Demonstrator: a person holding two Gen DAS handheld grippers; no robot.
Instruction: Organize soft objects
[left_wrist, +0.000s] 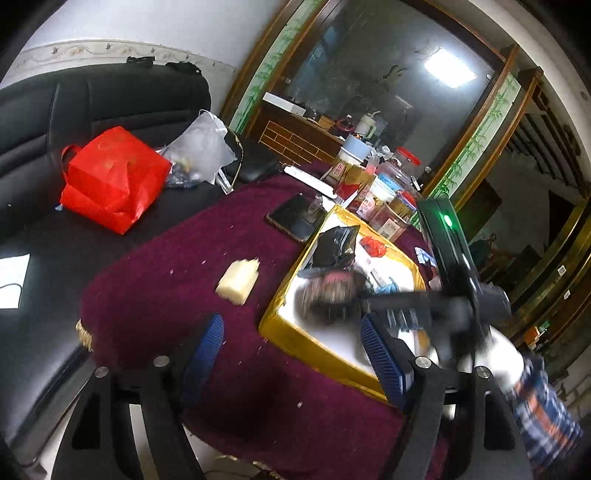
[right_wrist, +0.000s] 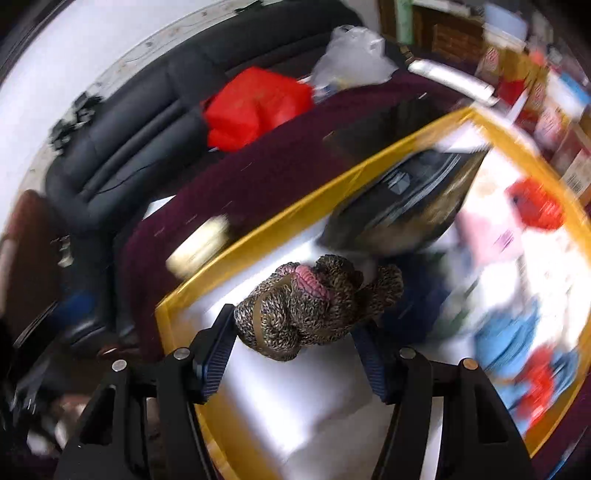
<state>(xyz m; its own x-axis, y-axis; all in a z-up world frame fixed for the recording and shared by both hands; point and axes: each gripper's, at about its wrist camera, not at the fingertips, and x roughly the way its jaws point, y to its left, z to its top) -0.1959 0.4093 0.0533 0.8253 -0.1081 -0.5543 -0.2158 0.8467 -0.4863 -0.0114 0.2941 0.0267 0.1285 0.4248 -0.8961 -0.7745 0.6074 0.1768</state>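
Note:
A brown knitted toy with a pink patch (right_wrist: 310, 306) sits between the blue pads of my right gripper (right_wrist: 295, 343), over the white floor of the yellow-rimmed box (right_wrist: 258, 236). The pads stand wide and I cannot tell whether they grip the toy. In the left wrist view the same toy (left_wrist: 328, 295) is blurred above the box (left_wrist: 284, 328), with the right gripper's black body (left_wrist: 450, 258) beside it. My left gripper (left_wrist: 291, 354) is open and empty over the maroon tablecloth (left_wrist: 166, 280). A pale yellow sponge (left_wrist: 238, 282) lies on the cloth left of the box.
The box holds a black pouch (left_wrist: 338, 245), a red item (left_wrist: 373, 245) and blue and pink items. A dark phone (left_wrist: 291, 218), jars and packets (left_wrist: 384, 199) stand behind it. A red bag (left_wrist: 110, 177) and clear plastic bag (left_wrist: 203, 147) lie on the black sofa (left_wrist: 74, 110).

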